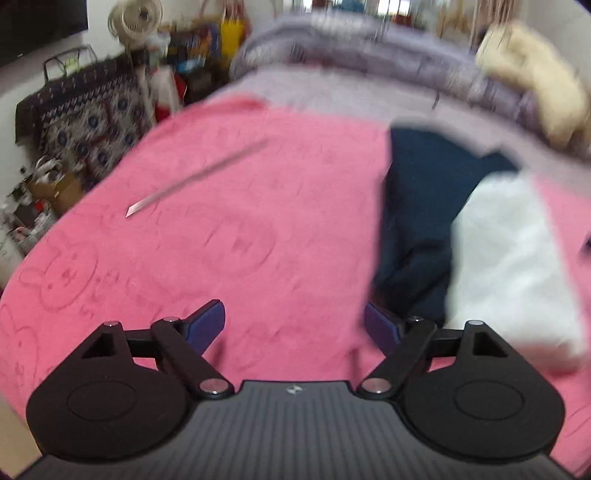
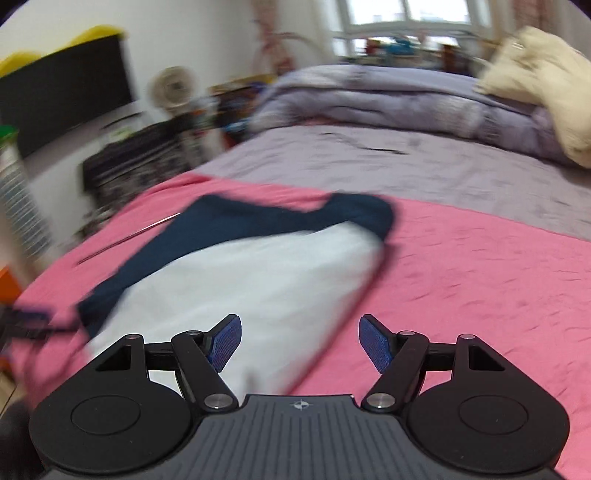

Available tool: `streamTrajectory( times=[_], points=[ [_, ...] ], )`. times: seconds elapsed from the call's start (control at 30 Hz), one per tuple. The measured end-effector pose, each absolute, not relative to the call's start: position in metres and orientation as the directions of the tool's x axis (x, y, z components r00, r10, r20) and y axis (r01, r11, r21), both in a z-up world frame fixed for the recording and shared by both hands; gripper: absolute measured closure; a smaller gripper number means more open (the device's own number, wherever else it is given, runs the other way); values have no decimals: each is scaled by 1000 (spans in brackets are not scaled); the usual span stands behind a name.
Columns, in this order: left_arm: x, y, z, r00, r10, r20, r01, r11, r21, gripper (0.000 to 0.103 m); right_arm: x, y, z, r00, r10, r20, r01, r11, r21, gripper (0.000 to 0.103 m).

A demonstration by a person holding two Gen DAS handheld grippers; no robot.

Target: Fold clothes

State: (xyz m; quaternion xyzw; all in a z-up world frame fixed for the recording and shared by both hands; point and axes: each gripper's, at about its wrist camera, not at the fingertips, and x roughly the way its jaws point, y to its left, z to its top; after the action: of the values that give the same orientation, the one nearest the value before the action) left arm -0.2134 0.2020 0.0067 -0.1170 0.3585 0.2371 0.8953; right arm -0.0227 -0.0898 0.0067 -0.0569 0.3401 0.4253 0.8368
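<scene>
A white and navy garment [image 2: 258, 266] lies folded on a pink blanket [image 2: 461, 280] on the bed. In the left wrist view the garment [image 1: 491, 251] is at the right, navy part towards the middle. My left gripper [image 1: 293, 328] is open and empty above the pink blanket [image 1: 240, 221], just left of the garment. My right gripper [image 2: 300, 343] is open and empty, over the near right edge of the white part. Both views are blurred by motion.
A rumpled grey duvet [image 2: 388, 96] and a cream pillow [image 2: 543, 85] lie at the far end of the bed. A patterned cloth [image 1: 85, 122], a fan [image 1: 135, 18] and clutter stand left of the bed. A thin stick [image 1: 192, 177] lies on the blanket.
</scene>
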Motion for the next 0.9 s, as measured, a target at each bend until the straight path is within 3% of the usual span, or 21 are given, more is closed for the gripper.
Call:
streamTrajectory(
  times=[0.03, 0.17, 0.23, 0.33, 0.47, 0.57, 0.9],
  points=[
    [-211, 194, 14, 665, 332, -669, -477, 878, -39, 18, -36, -85, 4, 386, 673, -631, -764, 617, 189, 32],
    [-179, 151, 3, 651, 316, -690, -303, 942, 144, 9, -71, -65, -30, 316, 606, -729, -781, 603, 163, 32],
    [-154, 143, -29, 501, 288, -816, -248, 951, 183, 9, -74, -68, -34, 307, 602, -737, -751, 629, 201, 32],
    [-160, 135, -20, 497, 238, -834, -279, 954, 107, 14, -79, -74, -14, 307, 582, -753, -723, 657, 213, 30],
    [-171, 109, 11, 566, 212, -796, -247, 966, 82, 10, -107, -79, 13, 361, 563, -743, -773, 626, 99, 15],
    [-171, 94, 19, 565, 249, -787, -272, 956, 106, 9, -128, -78, 18, 422, 514, -747, -768, 641, 7, 14],
    [-176, 80, 17, 549, 236, -802, -274, 957, 94, 9, -146, -89, 19, 460, 507, -729, -743, 669, -4, 13]
  ],
)
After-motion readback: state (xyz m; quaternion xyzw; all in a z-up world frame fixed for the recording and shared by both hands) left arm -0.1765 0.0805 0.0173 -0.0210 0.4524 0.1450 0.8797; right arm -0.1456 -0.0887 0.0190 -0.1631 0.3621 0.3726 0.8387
